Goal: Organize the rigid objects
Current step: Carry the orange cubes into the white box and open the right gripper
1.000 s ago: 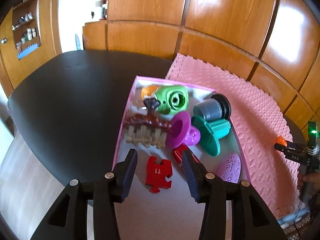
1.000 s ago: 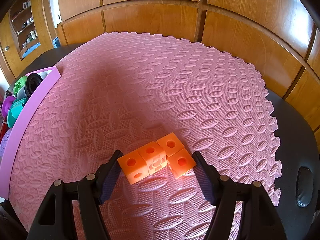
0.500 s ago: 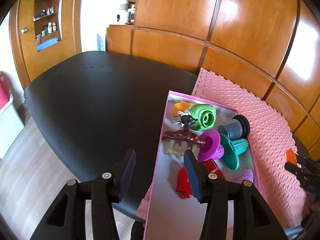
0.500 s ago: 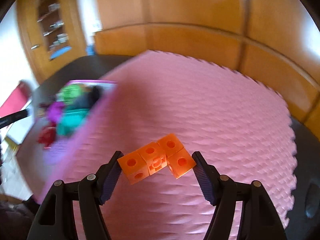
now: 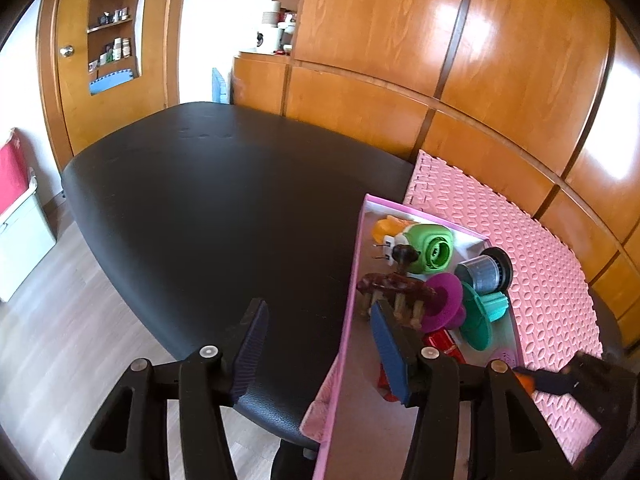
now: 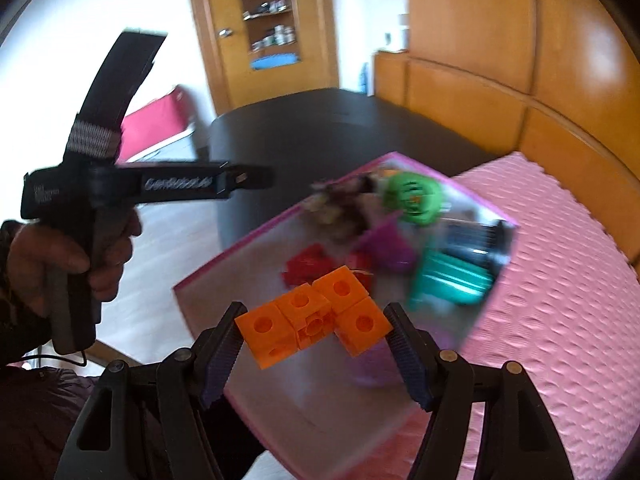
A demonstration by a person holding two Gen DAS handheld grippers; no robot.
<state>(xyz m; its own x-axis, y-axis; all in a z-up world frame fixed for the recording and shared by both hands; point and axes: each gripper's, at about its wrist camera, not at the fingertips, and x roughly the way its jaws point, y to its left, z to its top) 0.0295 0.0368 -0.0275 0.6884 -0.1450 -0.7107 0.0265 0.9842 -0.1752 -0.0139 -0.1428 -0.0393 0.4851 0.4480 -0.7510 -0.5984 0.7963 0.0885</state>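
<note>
My right gripper (image 6: 314,342) is shut on a cluster of orange linked cubes (image 6: 316,318) and holds it above the near end of the pink-rimmed tray (image 6: 208,268). The tray holds a green round piece (image 6: 412,198), a teal flanged piece (image 6: 452,280), a purple piece (image 6: 388,246), red pieces (image 6: 308,268) and a grey-black cylinder (image 6: 476,236). My left gripper (image 5: 320,344) is open and empty, over the tray's left rim (image 5: 348,320) and the black table. The right gripper's tip with the orange cubes (image 5: 522,380) shows at the lower right of the left wrist view.
The tray sits on a black table (image 5: 200,200) beside a pink foam mat (image 5: 540,272). Wooden wall panels (image 5: 480,60) stand behind. A shelf cabinet (image 5: 112,40) and a red-and-white box (image 5: 16,200) are at the left. The left gripper's body (image 6: 100,192) is left of the tray.
My right gripper has swung left from the mat to above the tray, still holding the orange cubes. My left gripper has pulled back and left, off the tray's middle to its left rim.
</note>
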